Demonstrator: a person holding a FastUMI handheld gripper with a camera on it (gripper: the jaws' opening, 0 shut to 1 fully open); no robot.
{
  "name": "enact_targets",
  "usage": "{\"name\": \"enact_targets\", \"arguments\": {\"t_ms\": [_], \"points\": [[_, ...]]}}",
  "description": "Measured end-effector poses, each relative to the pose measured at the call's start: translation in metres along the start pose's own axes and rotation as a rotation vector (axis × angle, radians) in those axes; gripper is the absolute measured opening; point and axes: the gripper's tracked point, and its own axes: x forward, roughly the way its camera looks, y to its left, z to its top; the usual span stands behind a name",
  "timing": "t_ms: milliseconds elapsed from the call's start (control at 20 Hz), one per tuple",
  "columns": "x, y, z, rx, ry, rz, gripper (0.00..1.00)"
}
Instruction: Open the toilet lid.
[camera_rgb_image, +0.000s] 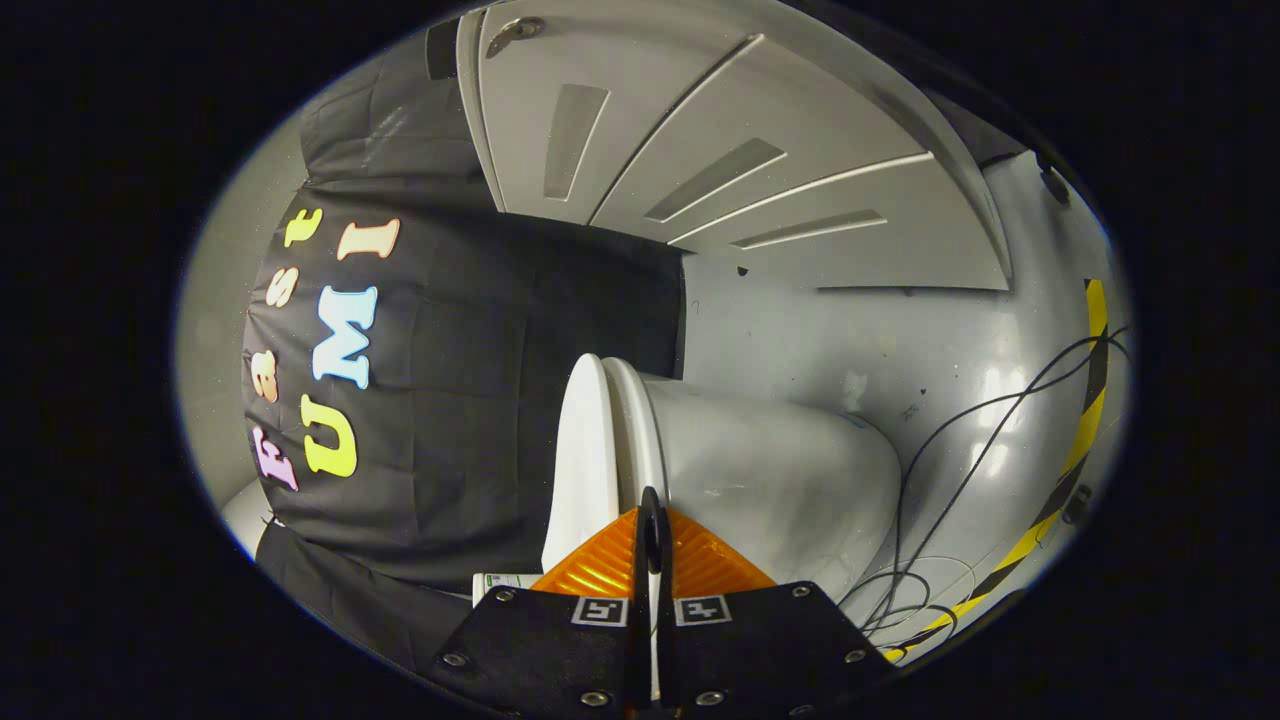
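Between the two fingers of your claw (651, 530) almost no gap shows: they are clenched together, tips meeting at the front edge of the toilet. You cannot tell from this view whether they pinch the rim of the toilet lid (580, 450) or simply rest closed against it; treat the grip as unconfirmed.

Just ahead of the fingertips, the lid lies flat against the seat (632, 430), with only a thin seam between them. The view is rolled sideways, so the lid appears to one side of the bowl (780, 480) instead of above it. The lid is judged not yet raised.

Beyond the toilet, the grey floor (800, 330) carries loose black cables (960, 440) and a strip of yellow-and-black tape (1085, 420). White doors (700, 150) stand further back.

Risks from this position:
- If the tips sit on the seam below the seat, you may lift seat and lid together.
- If the tips hold nothing, the claw may slide off the smooth rim when you pull.
- Lifting along a straight line, against the hinge arc, may pull the lid out of the tips and let it drop.
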Motion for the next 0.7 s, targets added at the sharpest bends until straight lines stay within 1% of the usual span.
{"name": "enact_targets", "arguments": {"t_ms": [150,300,450,700], "points": [[0.004,-0.001,0.002,0.002,0.002,-0.026,0.0],[0.002,-0.002,-0.002,-0.037,0.016,-0.048,0.0],[-0.001,0.004,0.001,-0.041,0.013,-0.027,0.0],[-0.01,0.037,0.002,-0.067,0.007,-0.02,0.0]]}}
